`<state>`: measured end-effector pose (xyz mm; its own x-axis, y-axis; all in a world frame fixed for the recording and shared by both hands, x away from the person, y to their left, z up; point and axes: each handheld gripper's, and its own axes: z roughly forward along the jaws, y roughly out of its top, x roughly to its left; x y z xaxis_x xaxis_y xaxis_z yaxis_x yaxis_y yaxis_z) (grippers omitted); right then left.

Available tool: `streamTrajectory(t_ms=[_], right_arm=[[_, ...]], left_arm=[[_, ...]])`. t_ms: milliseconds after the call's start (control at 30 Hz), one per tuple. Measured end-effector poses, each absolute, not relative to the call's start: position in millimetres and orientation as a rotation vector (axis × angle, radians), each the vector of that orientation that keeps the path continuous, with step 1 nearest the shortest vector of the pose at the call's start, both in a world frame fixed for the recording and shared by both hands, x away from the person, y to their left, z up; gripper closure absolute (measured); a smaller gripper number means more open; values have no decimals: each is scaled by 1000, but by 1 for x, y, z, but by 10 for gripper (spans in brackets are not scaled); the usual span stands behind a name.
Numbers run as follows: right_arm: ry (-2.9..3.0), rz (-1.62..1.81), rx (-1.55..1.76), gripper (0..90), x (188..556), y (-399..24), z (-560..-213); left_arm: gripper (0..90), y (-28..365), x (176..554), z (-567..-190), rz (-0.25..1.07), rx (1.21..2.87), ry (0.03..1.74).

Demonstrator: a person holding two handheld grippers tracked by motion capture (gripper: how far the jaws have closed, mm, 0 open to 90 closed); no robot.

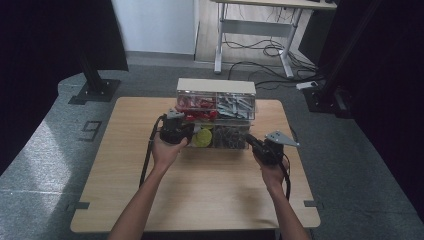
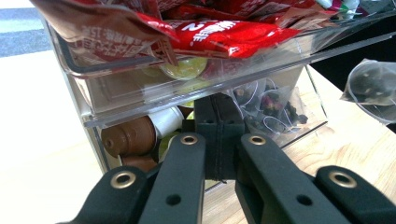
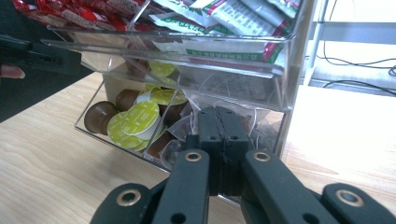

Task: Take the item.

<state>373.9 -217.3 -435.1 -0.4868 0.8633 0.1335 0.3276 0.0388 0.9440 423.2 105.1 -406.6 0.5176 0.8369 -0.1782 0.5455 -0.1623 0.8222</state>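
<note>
Left gripper (image 1: 186, 131): jaws together, empty, tips directly before the lower drawer front of the clear organiser (image 1: 216, 100) on the bench (image 1: 200, 195). Brown and green-lidded capsules (image 2: 140, 135) just left of the tips, pyramid tea bags (image 2: 275, 109) just right, red sachets (image 2: 219, 32) above.

Right gripper (image 1: 253, 142): jaws together, empty, tips close before the lower drawer's tea-bag compartment (image 3: 219, 93). Capsules (image 3: 135, 119) left of the tips; green-printed sachets (image 3: 233, 18) above.
</note>
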Motion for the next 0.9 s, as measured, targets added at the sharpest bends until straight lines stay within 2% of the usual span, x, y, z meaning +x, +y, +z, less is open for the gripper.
streamTrajectory(t_ms=[900], right_arm=[[1772,1448,1239,892,365,-252,-432]], left_arm=[[900,104,423,-408,396,1845,1147]])
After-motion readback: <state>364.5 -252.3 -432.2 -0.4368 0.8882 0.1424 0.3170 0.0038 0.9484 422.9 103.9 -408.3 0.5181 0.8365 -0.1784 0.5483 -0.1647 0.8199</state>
